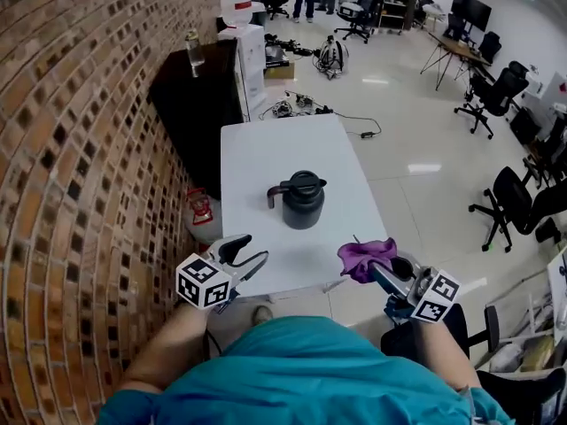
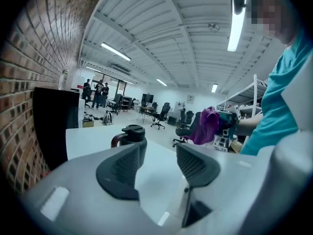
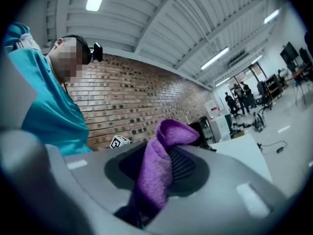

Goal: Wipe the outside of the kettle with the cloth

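In the head view, the dark kettle stands upright near the middle of the white worktop, lid on, its handle turned toward the brick wall. My left gripper hangs over the near edge of the worktop, apart from the kettle. My right gripper sits at the near right corner with the purple cloth bunched at its tip, also clear of the kettle.

In the left gripper view, my jaws stand wide apart with nothing between them. The kettle shows beyond the left jaw, further out on the worktop, and the cloth shows off to the right.

In the right gripper view, my jaws are closed on the cloth, and a fold of it stands up above them.
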Tool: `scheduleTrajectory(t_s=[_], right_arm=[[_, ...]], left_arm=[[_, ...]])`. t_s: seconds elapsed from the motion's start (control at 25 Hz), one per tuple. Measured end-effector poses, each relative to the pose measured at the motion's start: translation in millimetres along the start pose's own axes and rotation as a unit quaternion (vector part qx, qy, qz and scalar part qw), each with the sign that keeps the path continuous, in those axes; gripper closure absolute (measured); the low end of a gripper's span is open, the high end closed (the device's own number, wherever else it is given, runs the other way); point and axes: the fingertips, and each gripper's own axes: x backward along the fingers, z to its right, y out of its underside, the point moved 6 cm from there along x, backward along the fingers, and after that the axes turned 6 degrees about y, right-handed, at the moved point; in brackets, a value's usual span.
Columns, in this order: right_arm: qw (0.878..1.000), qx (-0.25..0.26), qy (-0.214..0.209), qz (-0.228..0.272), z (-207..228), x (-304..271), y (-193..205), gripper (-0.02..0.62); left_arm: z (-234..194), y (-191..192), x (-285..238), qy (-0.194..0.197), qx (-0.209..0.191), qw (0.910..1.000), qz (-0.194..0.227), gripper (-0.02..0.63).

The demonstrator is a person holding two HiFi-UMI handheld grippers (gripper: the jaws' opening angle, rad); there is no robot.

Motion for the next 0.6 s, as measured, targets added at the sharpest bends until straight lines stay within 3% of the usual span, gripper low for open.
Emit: scheduleTrajectory(t_s=[0.2,0.48,0.56,0.6], right_arm=[[1.0,-0.005,0.025,-0.004,45,-55,-20,0.488],[0.999,-0.038,0.001,-0.02,115,-69,-17,0.488],[0.998,-0.051,-0.019,-0.026,144,-75,-16,0.488],[0.998,-0.055,-0.03,-0.031,161,-80,-18,0.488]], left_arm=[[-92,-10,-56,0.013,-0.053,0.9958,-0.073,0.354],[-149,-5,-146,0.034,-0.142,0.9715,-0.187,0.357],[-153,-3,-159,0.042,-0.169,0.9599,-0.22,0.476],[-154,-4,-162,0.045,-0.177,0.9559,-0.23,0.471]])
